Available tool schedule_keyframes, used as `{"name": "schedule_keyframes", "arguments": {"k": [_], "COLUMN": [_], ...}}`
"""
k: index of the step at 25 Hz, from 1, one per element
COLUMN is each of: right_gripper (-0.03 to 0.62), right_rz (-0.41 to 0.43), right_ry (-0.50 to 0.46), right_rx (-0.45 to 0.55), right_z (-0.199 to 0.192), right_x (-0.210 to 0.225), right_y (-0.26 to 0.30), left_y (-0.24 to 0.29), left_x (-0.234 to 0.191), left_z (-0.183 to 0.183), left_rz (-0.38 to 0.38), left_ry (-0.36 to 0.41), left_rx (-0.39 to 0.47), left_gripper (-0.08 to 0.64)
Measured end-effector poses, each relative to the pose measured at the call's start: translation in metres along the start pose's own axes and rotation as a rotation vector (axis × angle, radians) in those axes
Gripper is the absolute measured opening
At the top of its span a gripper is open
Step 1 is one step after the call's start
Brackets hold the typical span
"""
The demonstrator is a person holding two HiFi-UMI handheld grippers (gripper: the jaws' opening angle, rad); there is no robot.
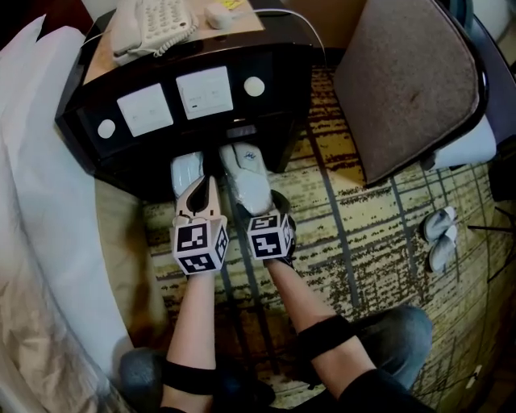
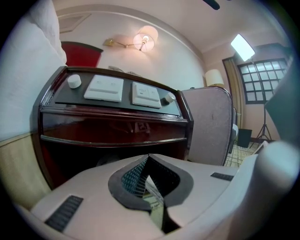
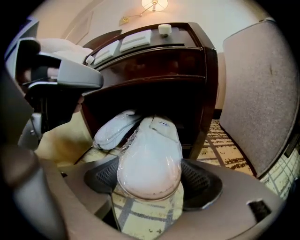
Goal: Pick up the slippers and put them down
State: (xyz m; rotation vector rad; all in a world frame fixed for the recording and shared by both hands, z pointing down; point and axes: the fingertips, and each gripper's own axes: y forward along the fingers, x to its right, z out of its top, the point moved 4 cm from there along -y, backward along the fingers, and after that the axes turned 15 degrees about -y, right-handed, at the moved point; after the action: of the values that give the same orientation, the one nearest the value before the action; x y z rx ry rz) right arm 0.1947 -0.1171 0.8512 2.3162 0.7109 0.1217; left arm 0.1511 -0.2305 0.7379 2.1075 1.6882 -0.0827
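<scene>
A white slipper pack in clear wrap (image 1: 246,173) (image 3: 150,159) sticks out of the dark nightstand's low opening, slightly above the patterned carpet. My right gripper (image 1: 256,203) (image 3: 150,183) is shut on its near end, with a pad pressing each side. A second wrapped white slipper pack (image 1: 186,169) (image 3: 112,131) lies just left of it, partly inside the opening. My left gripper (image 1: 199,192) (image 2: 151,187) points at that second pack, shut and holding nothing; the second pack itself is hidden in the left gripper view.
The dark nightstand (image 1: 161,137) (image 2: 112,126) carries switch panels and a telephone (image 1: 153,24). A white bed (image 1: 32,202) runs along the left. A padded chair (image 1: 411,81) stands at the right. Another grey-white pair of slippers (image 1: 441,235) lies on the carpet, far right.
</scene>
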Motion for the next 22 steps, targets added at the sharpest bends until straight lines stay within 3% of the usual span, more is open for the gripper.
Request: {"name": "schedule_keyframes", "arguments": {"k": [12,22], "right_gripper": [0.407,0.407], "right_rz": [-0.077,-0.078], "right_ry": [0.101,0.068], "right_rx": [-0.004,0.043], "right_z": [-0.066,-0.097], "right_x": [-0.017,-0.028], "right_y": [-0.089,-0.119], "left_y": [0.006,0.008], "left_x": [-0.001,0.010], "left_z": [-0.004,-0.014], "left_rz": [-0.023,-0.043], "left_ry": [0.000,-0.006], "left_rx": [-0.007,-0.016], "left_gripper": [0.000,0.000]}}
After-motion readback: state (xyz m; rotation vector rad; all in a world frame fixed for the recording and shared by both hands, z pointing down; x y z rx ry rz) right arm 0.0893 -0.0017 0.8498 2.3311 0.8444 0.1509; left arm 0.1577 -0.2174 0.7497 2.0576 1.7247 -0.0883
